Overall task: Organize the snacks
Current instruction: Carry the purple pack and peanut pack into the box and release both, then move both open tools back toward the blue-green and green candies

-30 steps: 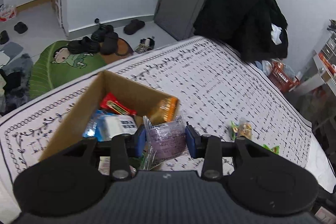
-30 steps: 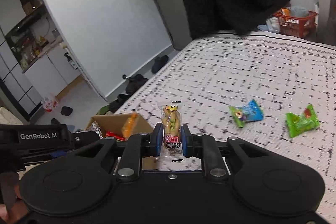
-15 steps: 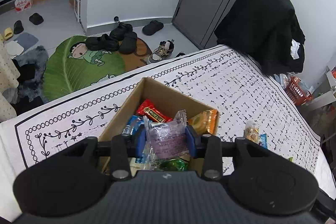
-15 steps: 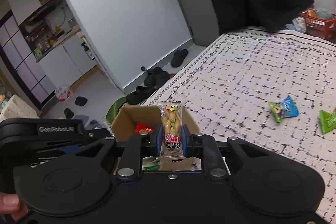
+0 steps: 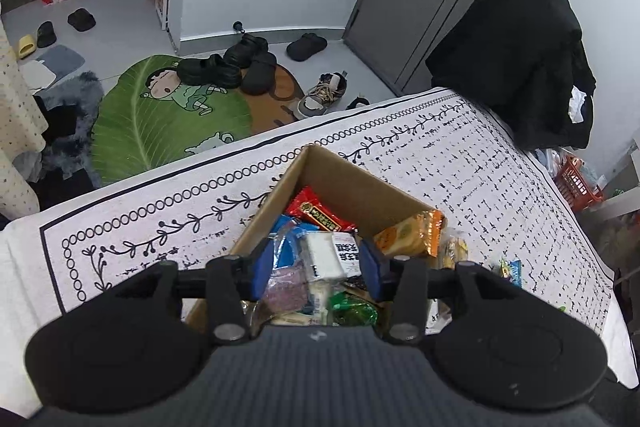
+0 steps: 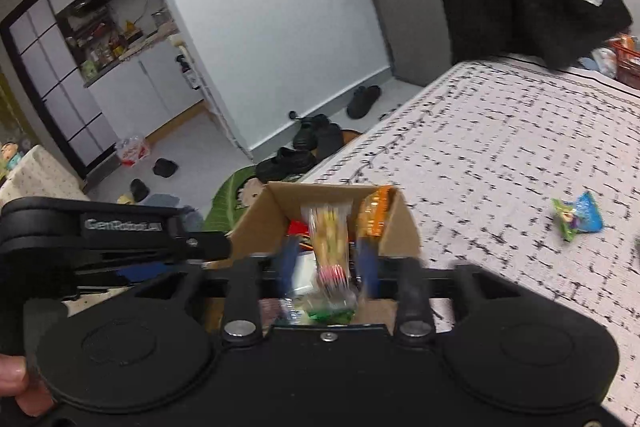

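Over the cardboard box on the table, both the left gripper and right gripper are opening, the purple packet and yellow snack dropping free; best hold both centred until they settle inside.

The near end of the cardboard box sits behind the left gripper, so the snacks heaped there are half hidden. From the right side, the yellow snack packet between the opening pads is smeared by motion, its print unreadable. A hand is cut off at the left edge.
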The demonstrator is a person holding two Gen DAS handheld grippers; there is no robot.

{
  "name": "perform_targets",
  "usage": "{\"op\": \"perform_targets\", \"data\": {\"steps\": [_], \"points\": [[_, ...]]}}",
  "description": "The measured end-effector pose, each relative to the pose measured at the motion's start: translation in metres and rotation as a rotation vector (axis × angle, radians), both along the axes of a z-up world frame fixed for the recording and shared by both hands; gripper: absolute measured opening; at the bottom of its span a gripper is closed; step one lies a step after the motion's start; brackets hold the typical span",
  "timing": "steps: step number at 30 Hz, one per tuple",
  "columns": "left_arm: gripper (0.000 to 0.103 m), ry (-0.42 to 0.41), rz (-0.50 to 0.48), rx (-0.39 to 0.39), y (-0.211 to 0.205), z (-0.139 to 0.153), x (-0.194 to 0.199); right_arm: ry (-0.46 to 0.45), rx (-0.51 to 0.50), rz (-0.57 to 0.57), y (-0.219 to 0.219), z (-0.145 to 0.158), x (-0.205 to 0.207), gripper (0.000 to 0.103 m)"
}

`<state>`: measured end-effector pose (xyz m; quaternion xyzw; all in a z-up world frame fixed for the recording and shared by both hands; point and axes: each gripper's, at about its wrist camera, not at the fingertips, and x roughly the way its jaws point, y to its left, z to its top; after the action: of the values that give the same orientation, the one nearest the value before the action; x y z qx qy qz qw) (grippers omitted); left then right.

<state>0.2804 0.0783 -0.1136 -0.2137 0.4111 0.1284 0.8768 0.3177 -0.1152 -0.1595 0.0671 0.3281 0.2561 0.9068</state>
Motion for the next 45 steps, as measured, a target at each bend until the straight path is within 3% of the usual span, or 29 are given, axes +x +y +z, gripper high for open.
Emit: {"op": "perform_targets", "data": {"steps": [1, 16, 28, 32, 37, 40, 45], "points": [[0.048, 0.001, 0.001, 0.000, 0.000, 0.000, 0.000, -0.007, -0.002, -0.015, -0.003, 0.000, -0.001, 0.056], [0.084, 0.004, -0.017, 0.060, -0.021, 0.004, 0.002, 0.056, 0.005, -0.102, -0.064, -0.003, 0.003, 0.056], [0.088, 0.003, -0.095, 0.060, -0.071, 0.002, 0.012, 0.076, -0.024, -0.203, -0.126, -0.009, 0.007, 0.070], [0.092, 0.010, -0.121, 0.073, -0.091, 0.001, 0.018, 0.072, -0.014, -0.242, -0.145, -0.009, 0.009, 0.085], [0.096, 0.006, -0.158, 0.073, -0.115, 0.000, 0.024, 0.051, -0.003, -0.290, -0.171, -0.009, 0.013, 0.097], [0.103, 0.004, -0.175, 0.089, -0.129, -0.002, 0.029, 0.048, -0.002, -0.315, -0.184, -0.010, 0.017, 0.099], [0.103, -0.028, -0.209, 0.103, -0.150, -0.002, 0.037, 0.041, -0.018, -0.368, -0.207, -0.015, 0.022, 0.103]]}}
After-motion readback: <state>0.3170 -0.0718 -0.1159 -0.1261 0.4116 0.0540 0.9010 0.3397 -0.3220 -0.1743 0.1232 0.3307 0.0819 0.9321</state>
